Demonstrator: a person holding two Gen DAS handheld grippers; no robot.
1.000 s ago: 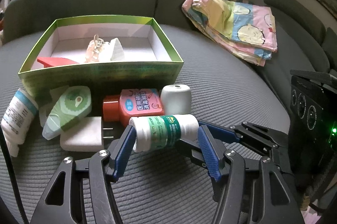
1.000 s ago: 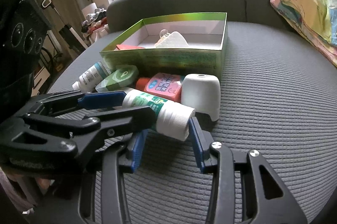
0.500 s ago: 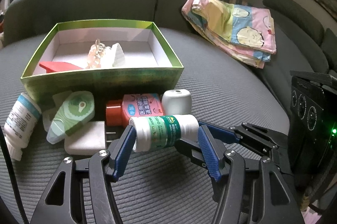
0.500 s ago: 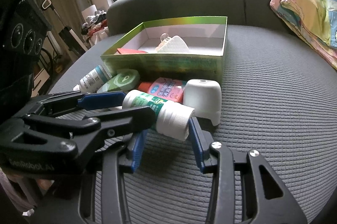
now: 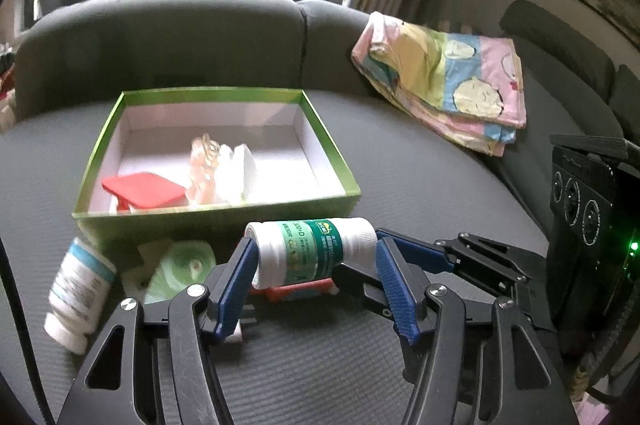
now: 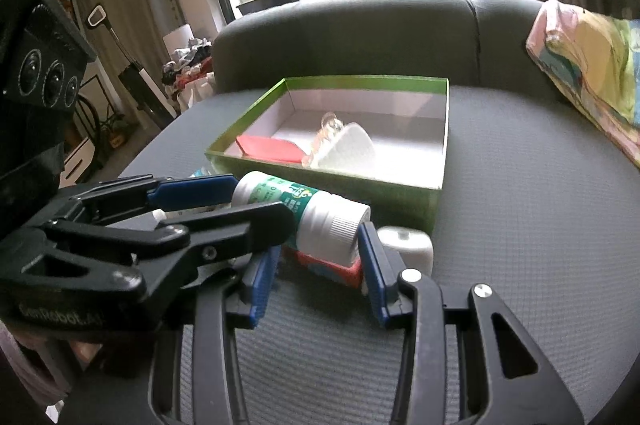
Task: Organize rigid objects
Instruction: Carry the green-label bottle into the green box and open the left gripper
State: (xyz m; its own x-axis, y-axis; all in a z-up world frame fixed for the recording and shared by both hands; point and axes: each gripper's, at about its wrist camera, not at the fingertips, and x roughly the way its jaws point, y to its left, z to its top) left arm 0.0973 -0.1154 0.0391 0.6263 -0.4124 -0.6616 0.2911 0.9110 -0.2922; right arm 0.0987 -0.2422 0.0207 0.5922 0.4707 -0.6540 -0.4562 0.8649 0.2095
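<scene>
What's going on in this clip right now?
A person with two handheld grippers is tidying small items off a grey sofa seat into a green box. The left gripper clamps a green-labelled white bottle by its ends, just in front of the box. The right gripper brackets the capped end. Other items lie outside the box.
</scene>
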